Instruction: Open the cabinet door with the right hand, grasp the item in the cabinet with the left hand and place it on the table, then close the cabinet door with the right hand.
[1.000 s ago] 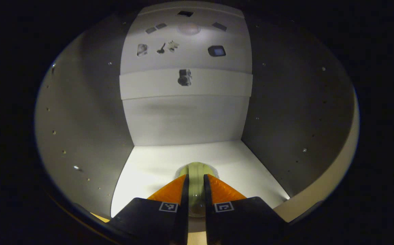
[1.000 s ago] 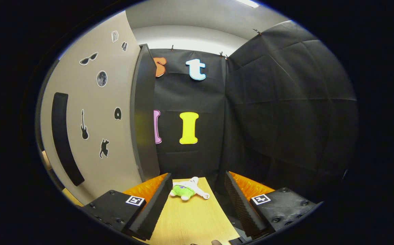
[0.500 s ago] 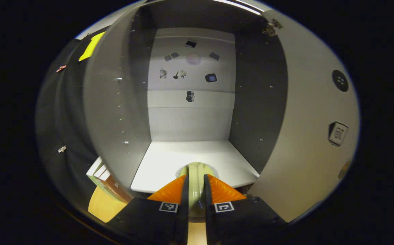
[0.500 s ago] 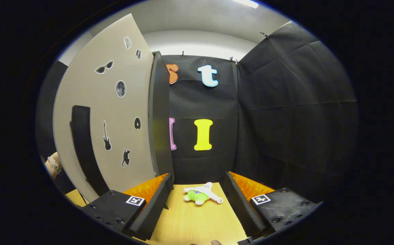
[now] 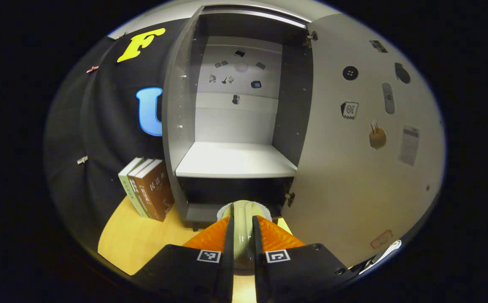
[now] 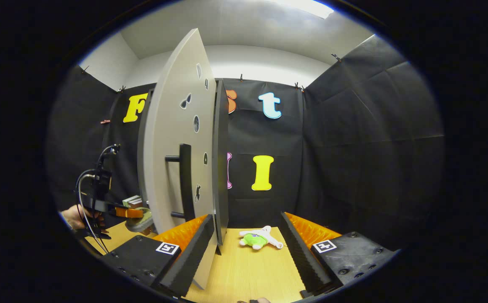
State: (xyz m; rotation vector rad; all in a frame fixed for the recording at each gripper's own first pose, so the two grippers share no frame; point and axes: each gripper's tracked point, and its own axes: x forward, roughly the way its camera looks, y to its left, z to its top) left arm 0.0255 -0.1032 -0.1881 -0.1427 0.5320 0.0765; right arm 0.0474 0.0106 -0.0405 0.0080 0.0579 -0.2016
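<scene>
Left gripper view is showing the left gripper pinching a pale green item between its fingers, which are standing narrow with the item filling the slit between them. The item is hanging in the air in front of the cabinet, out past the shelf and above the surface near its cabinet-side edge, not yet set down.

It is looking like a rounded, smooth thing, possibly a bowl or cup taken by its rim, though the fisheye is giving only a thin strip of it. Judging by that, it is probably stiff and light, with a slick finish, so a pinch across the wall is likely holding but could be letting it swing or slip if tilted. Keeping it level and lowering it flat onto the surface seems the safer way.

Right gripper view is showing the right gripper with its fingers spread wide and holding nothing, beside the open door whose bar handle is waiting for the closing step. Farther off at the left of that view, a hand is carrying the left gripper with the item at its tip.

Most of the item is being hidden by the fingers, so its base and depth are hard to make out. A plush toy is lying toward the far edge of the surface, and books are standing beside the cabinet.
</scene>
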